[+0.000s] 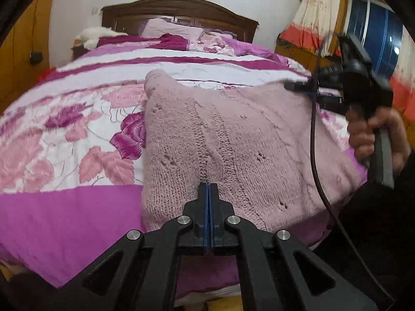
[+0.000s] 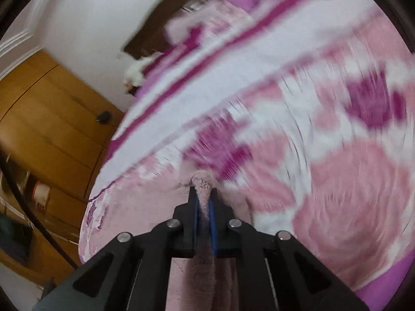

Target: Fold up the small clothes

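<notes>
A pale pink knitted sweater (image 1: 233,140) lies spread on the floral bedspread (image 1: 64,134). My left gripper (image 1: 208,185) is shut on the sweater's near edge, pinching the knit between its blue pads. My right gripper (image 2: 203,191) is shut on a fold of the same pink sweater (image 2: 205,189), held above the bed; its view is blurred by motion. In the left wrist view the right gripper (image 1: 293,86) shows at the far right corner of the sweater, held by a hand (image 1: 368,134).
A dark wooden headboard (image 1: 179,10) and pillows (image 1: 171,29) are at the far end. A wooden wardrobe (image 2: 52,114) stands left of the bed. A window with curtains (image 1: 319,18) is at the right. A black cable (image 1: 315,140) hangs across the sweater.
</notes>
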The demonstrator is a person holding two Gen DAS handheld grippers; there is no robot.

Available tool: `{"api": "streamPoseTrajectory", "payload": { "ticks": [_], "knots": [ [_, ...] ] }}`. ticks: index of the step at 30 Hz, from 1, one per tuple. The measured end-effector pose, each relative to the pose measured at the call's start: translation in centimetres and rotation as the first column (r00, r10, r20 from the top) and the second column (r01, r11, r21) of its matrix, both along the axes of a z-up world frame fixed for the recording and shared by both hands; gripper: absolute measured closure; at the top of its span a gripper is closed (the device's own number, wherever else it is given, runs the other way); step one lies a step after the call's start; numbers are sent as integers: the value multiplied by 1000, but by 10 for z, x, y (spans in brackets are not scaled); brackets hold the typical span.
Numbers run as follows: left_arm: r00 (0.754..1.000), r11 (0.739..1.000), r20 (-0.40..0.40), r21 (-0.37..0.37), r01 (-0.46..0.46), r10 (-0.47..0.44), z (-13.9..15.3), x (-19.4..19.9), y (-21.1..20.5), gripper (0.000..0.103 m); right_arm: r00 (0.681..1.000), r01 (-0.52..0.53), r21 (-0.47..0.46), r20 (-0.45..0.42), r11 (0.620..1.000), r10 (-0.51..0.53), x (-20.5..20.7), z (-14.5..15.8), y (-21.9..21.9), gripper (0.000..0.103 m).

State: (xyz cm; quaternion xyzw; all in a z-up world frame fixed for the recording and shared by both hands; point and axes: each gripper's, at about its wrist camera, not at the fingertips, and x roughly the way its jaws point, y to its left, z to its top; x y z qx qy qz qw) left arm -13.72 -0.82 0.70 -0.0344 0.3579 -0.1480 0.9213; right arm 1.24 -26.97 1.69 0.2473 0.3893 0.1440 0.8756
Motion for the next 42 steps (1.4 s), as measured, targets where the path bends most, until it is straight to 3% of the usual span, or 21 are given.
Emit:
{"api": "streamPoseTrajectory", "payload": {
  "ticks": [3, 5, 6, 8, 12, 14, 18, 19, 20, 23, 28, 31, 33, 35, 37, 39, 42],
  "knots": [
    [1000, 1000, 4, 19, -10, 10, 2, 2, -7, 103, 999, 32, -130, -16, 991, -34, 5, -2, 8, 93],
    [1000, 1000, -3, -10, -17, 17, 0, 6, -4, 103, 998, 51, -210, -32, 976, -59, -3, 0, 10, 77],
    [1000, 1000, -6, -24, -17, 17, 0, 8, -2, 103, 999, 33, -216, -22, 976, -39, -14, 3, 11, 71],
    [1000, 998, -10, -53, -16, 16, -1, 10, 0, 103, 1000, 21, -212, 10, 977, -19, -42, 15, 7, 50],
    [1000, 997, -12, -75, -8, 8, -1, 10, 2, 103, 999, -37, -143, 3, 989, 37, -97, 19, 12, 37],
    [1000, 996, -19, -87, -7, 6, -2, 11, 3, 103, 999, -41, -158, -23, 987, 38, -120, 11, 19, 32],
    [999, 995, -33, -97, -9, 6, -2, 12, 4, 103, 996, -85, -221, 13, 972, 89, -153, -4, 38, 35],
    [999, 995, -44, -100, -14, 9, -1, 12, 4, 103, 994, -105, -230, -1, 968, 108, -153, -8, 41, 57],
    [998, 994, -58, -112, -17, 11, -1, 12, 6, 103, 993, -114, -245, -28, 963, 110, -153, -9, 41, 92],
    [996, 988, -92, -152, -34, 20, -1, 11, 11, 103, 994, -106, -132, 0, 986, 107, -165, 0, 24, 94],
    [992, 983, -120, -175, -51, 30, -1, 10, 11, 103, 984, -53, -46, -171, 998, 44, -156, -32, 3, 95],
    [995, 992, -96, -119, -34, 22, 2, 8, 5, 103, 985, -83, -173, -161, 981, 55, -154, -27, 19, 92],
    [996, 995, -86, -93, -32, 24, 3, 6, 2, 103, 990, -90, -217, -128, 972, 63, -154, -14, 24, 84],
    [997, 998, -75, -59, -30, 25, 4, 4, -1, 103, 994, -75, -247, -92, 966, 54, -155, 0, 26, 65],
    [998, 999, -60, -24, -28, 27, 5, 1, -5, 103, 998, -53, -332, -3, 942, 55, -156, 22, 33, 58],
    [999, 999, -28, 11, -44, 44, 11, -3, -9, 103, 991, -76, -420, 68, 905, 114, -151, 39, 49, 57],
    [996, 994, 19, 66, -89, 88, 24, -5, -12, 103, 985, -127, -440, 52, 889, 167, -127, 43, 68, 57]
  ]
}}
